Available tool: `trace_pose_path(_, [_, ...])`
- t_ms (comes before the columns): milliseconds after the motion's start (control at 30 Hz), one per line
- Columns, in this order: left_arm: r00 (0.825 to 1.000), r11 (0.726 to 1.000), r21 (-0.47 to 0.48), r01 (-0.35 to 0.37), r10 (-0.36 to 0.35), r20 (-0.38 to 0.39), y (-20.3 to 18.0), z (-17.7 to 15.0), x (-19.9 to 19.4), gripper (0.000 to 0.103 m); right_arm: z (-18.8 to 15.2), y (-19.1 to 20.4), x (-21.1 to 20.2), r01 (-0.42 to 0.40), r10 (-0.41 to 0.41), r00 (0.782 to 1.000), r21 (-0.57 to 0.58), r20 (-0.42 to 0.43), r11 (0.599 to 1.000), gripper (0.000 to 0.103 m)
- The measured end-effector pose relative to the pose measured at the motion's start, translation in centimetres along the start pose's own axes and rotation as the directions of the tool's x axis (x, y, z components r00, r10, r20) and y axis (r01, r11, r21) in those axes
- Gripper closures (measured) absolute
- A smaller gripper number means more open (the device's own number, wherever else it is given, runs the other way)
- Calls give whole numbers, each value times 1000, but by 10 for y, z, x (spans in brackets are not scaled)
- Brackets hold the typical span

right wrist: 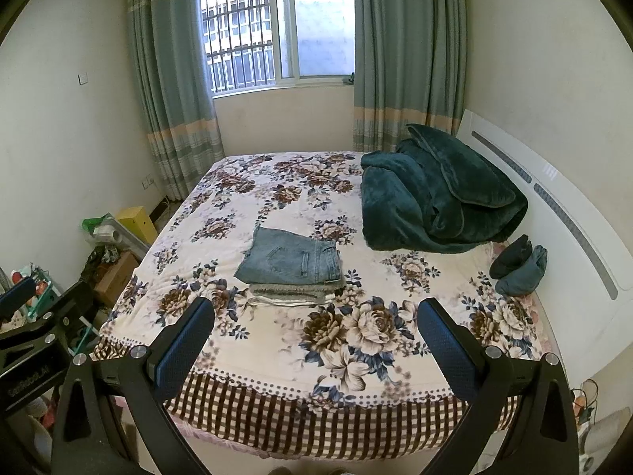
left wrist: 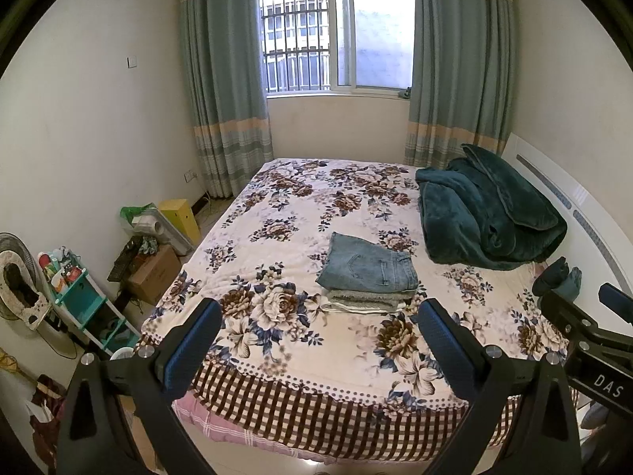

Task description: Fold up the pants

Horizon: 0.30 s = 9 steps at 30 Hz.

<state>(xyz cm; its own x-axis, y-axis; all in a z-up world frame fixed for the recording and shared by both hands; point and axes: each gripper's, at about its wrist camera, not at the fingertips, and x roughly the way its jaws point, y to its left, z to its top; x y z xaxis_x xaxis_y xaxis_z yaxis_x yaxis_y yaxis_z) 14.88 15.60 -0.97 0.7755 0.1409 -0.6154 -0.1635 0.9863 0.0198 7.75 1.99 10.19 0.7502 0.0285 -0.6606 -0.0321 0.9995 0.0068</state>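
Observation:
Folded blue jeans (left wrist: 370,263) lie on top of a small stack of folded grey and white clothes (left wrist: 366,301) in the middle of the floral bedspread (left wrist: 300,213). The jeans also show in the right wrist view (right wrist: 290,261) on the same stack (right wrist: 294,295). My left gripper (left wrist: 320,316) is open and empty, held back above the bed's near edge. My right gripper (right wrist: 316,314) is open and empty too, at the same distance from the stack. Part of the right gripper shows at the right edge of the left wrist view (left wrist: 585,324).
A dark green blanket (right wrist: 439,198) is heaped by the white headboard (right wrist: 554,206). Two dark sock-like bundles (right wrist: 518,263) lie near it. Boxes (left wrist: 154,273), a teal shelf (left wrist: 83,301) and a fan (left wrist: 16,277) crowd the floor on the left. Curtains (left wrist: 221,79) frame the window.

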Motion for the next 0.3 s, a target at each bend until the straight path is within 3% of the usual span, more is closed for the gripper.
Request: trace_pose_path(300, [1000, 1000, -3, -2, 2, 9, 1, -1, -2, 2, 0, 0, 0, 1, -1, 1000, -1, -1, 1000, 0])
